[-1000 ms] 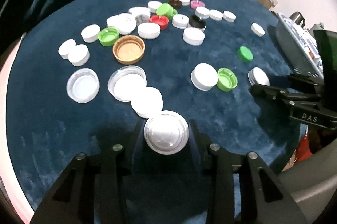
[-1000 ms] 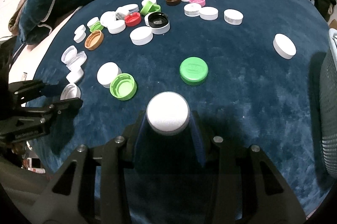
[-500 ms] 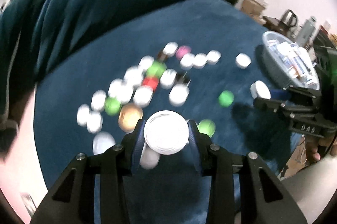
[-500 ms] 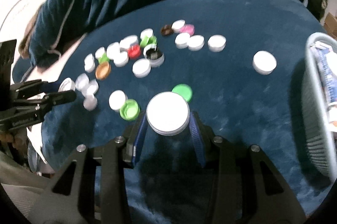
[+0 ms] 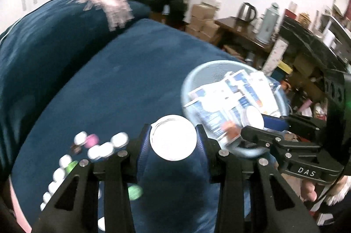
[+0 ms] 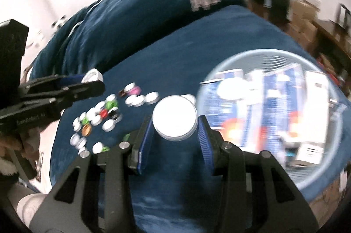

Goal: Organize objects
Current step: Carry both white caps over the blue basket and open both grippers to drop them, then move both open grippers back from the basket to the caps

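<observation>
Now both your tongs, left tongs (image 5: pixel 173 137) and right tongs (image 6: pixel 174 117), each pinch a white cap, so carry them over the basket (image 6: pixel 324 176) and let go.

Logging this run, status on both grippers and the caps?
Left gripper shut on clear lid. Right gripper shut on white cap. Both raised, near basket. Nothing in the way.
</observation>
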### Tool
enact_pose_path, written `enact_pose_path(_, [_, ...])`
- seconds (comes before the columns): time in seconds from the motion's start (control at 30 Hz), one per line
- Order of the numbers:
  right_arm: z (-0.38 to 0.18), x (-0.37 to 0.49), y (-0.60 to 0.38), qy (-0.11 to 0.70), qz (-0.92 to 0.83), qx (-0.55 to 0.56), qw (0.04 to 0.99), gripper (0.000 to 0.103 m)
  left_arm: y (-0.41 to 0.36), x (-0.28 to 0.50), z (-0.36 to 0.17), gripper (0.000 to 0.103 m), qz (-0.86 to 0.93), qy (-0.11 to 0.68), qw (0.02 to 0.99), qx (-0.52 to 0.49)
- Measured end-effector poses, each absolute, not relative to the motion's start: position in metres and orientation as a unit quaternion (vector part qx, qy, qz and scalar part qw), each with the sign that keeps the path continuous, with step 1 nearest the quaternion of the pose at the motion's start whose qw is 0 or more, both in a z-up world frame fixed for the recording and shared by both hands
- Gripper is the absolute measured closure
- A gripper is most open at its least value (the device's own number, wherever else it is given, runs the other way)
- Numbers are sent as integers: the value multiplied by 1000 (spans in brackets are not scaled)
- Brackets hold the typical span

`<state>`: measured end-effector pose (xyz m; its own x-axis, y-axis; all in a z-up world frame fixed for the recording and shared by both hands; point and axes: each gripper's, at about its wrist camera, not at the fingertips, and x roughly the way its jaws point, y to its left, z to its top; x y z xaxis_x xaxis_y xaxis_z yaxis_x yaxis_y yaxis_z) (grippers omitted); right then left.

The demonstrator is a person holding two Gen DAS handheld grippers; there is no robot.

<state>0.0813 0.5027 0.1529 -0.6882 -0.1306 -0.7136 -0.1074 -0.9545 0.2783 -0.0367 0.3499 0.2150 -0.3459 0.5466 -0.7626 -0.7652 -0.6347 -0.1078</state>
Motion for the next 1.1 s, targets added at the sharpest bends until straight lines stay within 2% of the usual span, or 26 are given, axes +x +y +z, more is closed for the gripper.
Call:
enact_pose_path(0.27, [165, 89, 576, -200, -902, 376, -73, 61, 428, -40, 207, 62, 786, 106, 425, -436])
enact_pose_path(0.6, [178, 48, 613, -235, -899, 358, -91, 60, 478, -86, 190, 62, 781, 40, 416, -465])
enact_pose_path(0.67, [176, 41, 622, -253, -896, 353, -92, 60, 483, -93, 186, 52, 785, 40, 404, -469])
enact_pose_path(0.73, [169, 35, 632, -277, -882, 368, -98, 59, 482, -97, 182, 22, 794, 45, 383, -470])
enact_pose_path(0.83, [171, 46, 635, -274, -883, 362, -122, 56, 469, -97, 179, 0, 800, 49, 375, -466])
enact_pose_path(0.93, [176, 57, 626, -242, -891, 358, -139, 28, 456, -94, 179, 1, 801, 71, 364, -470])
enact_pose_path(0.97, [177, 59, 623, -236, -893, 357, -140, 15, 452, -93, 180, 1, 802, 77, 361, -470])
enact_pose_path(1.0, [177, 62, 619, -227, -895, 357, -140, 9, 445, -90, 181, 1, 806, 85, 355, -466])
enact_pose_path(1.1, [177, 63, 604, -205, -898, 367, -131, 7, 421, -81, 184, 1, 817, 105, 346, -450])
